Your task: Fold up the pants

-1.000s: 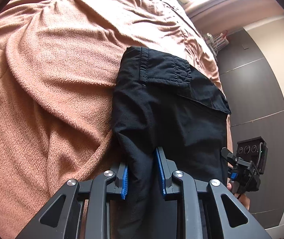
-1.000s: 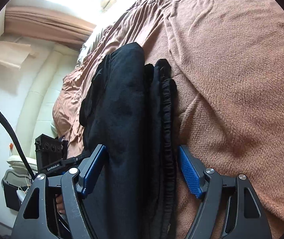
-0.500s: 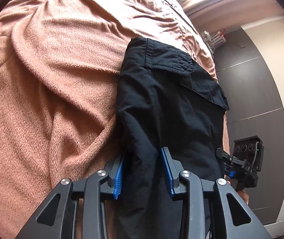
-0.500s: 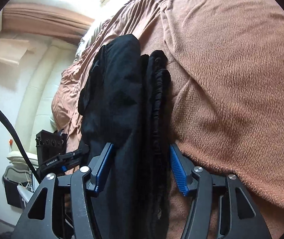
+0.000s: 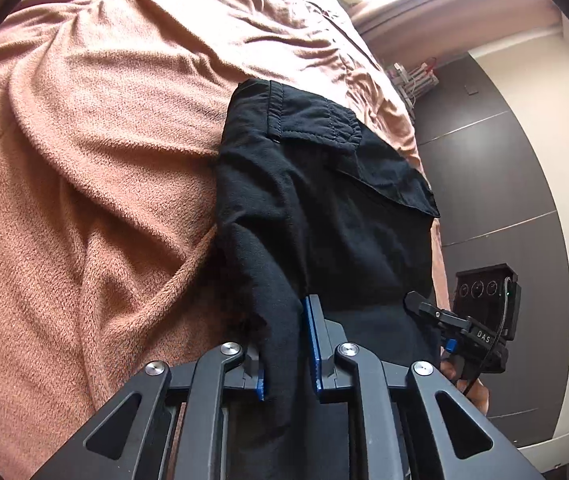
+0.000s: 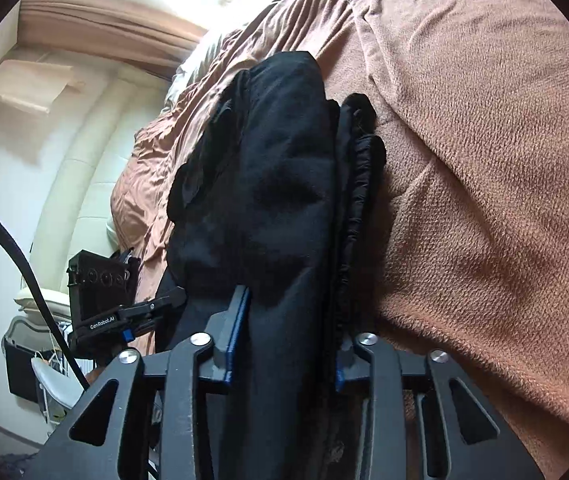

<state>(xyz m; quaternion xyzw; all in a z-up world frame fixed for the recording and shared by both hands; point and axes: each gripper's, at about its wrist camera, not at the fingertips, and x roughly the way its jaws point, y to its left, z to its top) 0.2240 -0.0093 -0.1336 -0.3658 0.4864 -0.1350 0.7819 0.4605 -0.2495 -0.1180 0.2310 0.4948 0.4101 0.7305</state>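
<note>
Black pants (image 5: 324, 208) lie folded on a brown fleece blanket (image 5: 84, 200), cargo pocket flap up. My left gripper (image 5: 284, 344) is shut on a fold of the pants' near edge, cloth pinched between the blue pads. In the right wrist view the pants (image 6: 276, 184) show as a thick stack with the gathered waistband at the right. My right gripper (image 6: 288, 340) is shut on that stack's near end. Each gripper shows at the edge of the other's view: the right one (image 5: 444, 320), the left one (image 6: 156, 304).
The bed's blanket (image 6: 484, 160) is rumpled with ridges. A dark wardrobe wall (image 5: 504, 160) stands past the bed's edge. A cream padded headboard (image 6: 84, 160) and a black cable (image 6: 24, 272) are at the left of the right wrist view.
Both grippers have closed: the right jaws went from wide open to clamped on the stack, and the left jaws narrowed onto the fold of cloth. The pants shifted slightly.
</note>
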